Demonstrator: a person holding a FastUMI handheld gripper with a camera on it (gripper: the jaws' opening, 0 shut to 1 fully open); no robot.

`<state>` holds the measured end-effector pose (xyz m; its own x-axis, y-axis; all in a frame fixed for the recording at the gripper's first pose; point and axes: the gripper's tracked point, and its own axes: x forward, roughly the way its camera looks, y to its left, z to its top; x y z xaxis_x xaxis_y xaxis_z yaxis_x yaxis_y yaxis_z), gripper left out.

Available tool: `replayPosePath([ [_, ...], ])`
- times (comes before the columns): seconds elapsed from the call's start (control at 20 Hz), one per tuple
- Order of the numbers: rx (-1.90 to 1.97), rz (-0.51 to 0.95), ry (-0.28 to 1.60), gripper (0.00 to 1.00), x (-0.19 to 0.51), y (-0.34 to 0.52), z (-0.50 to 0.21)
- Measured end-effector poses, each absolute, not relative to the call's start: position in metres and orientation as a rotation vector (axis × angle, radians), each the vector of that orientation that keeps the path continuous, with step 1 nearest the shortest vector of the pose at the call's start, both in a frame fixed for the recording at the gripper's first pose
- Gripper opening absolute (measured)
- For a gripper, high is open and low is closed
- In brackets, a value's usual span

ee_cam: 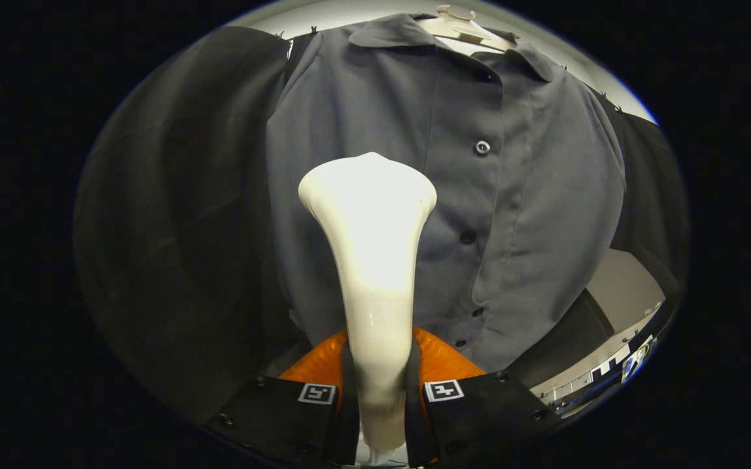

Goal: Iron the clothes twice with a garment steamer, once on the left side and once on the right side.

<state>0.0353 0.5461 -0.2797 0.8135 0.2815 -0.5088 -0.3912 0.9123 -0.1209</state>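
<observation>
The gripper [378, 391] sits at the bottom centre of the frame, clenched on the slim neck of a glossy white plastic garment steamer [375, 273]; both fingers [443, 407] press against the handle from either side, with no gap showing. The steamer rises up the middle of the frame and flares into a broad rounded head around the centre.

Behind that head hangs the garment to be ironed, a slate-grey button-front collared shirt [531, 195], which fills the upper and right-centre part of the frame. It hangs on a pale plastic hanger [456, 26] at the top centre. The row of dark buttons runs down just right of the steamer head, so the head lies over the shirt panel to the left of the placket, roughly at chest height. Whether the head touches the cloth or hovers just off it cannot be told from this angle.

This looks like a pass on the left-hand panel, somewhere in its upper half; which of the two passes it is cannot be judged. The next move likely calls for a steady vertical stroke along that panel, keeping the head flat to the fabric and clear of the buttons, then a shift across the placket to the right-hand panel.
</observation>
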Motion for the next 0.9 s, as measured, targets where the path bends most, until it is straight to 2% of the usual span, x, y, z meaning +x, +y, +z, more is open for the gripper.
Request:
replayPosePath([
  [0.9, -0.252, 0.404, 0.679, 0.36, -0.001, 0.534, -0.401],
])
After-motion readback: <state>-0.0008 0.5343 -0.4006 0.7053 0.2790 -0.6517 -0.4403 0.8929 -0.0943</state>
